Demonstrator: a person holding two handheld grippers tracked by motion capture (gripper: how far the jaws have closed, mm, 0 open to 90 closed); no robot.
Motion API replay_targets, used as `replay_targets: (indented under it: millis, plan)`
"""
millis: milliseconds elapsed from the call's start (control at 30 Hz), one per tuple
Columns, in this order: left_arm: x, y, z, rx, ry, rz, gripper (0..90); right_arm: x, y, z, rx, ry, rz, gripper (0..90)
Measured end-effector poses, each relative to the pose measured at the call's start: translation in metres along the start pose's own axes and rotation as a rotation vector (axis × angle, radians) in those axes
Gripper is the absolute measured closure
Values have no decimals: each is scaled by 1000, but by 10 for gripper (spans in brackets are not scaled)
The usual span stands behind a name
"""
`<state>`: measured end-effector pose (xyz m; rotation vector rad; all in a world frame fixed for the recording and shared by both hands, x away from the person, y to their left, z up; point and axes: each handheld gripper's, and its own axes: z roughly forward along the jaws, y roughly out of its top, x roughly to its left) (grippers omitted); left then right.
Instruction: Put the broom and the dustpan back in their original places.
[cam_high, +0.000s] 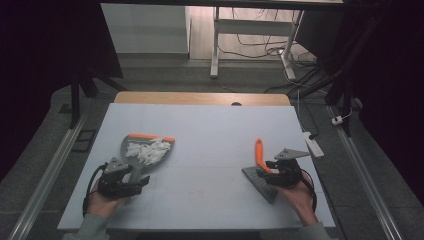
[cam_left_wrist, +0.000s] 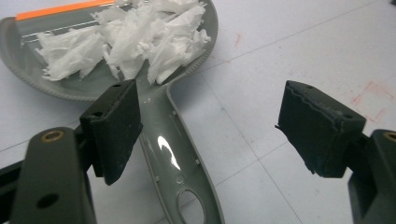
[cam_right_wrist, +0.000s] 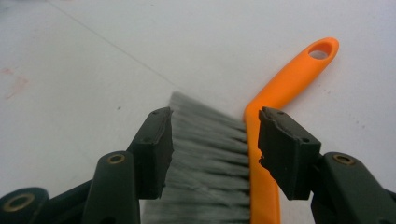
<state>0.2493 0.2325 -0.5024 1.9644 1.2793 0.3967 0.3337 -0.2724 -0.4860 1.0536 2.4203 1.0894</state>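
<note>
on my high view the left tongs (cam_high: 131, 186) sit at the near left of the white surface (cam_high: 210, 135), just behind the grey dustpan (cam_high: 145, 150). the pan lies flat with an orange strip along its far lip and a heap of white paper scraps (cam_high: 147, 151) in its bowl. through the left gripper view my left tongs are spread wide; the dustpan's handle (cam_left_wrist: 175, 158) runs between them, close by one pad (cam_left_wrist: 114, 128), while the other pad is well clear of it.

at the near right, the right tongs (cam_high: 272, 172) hang over the brush (cam_high: 261, 165), which lies on the surface with its orange handle (cam_right_wrist: 292, 79) pointing away from me. in the right gripper view those tongs are spread too, with the grey bristles (cam_right_wrist: 210, 158) and orange back between them, neither pad clamping.
</note>
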Motion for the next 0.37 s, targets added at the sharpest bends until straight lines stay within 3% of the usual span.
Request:
replay_targets:
  millis: [367]
  plan:
    - [3, -2, 2, 7, -41, 13, 225, 8, -11, -12, -48, 38, -56, 457]
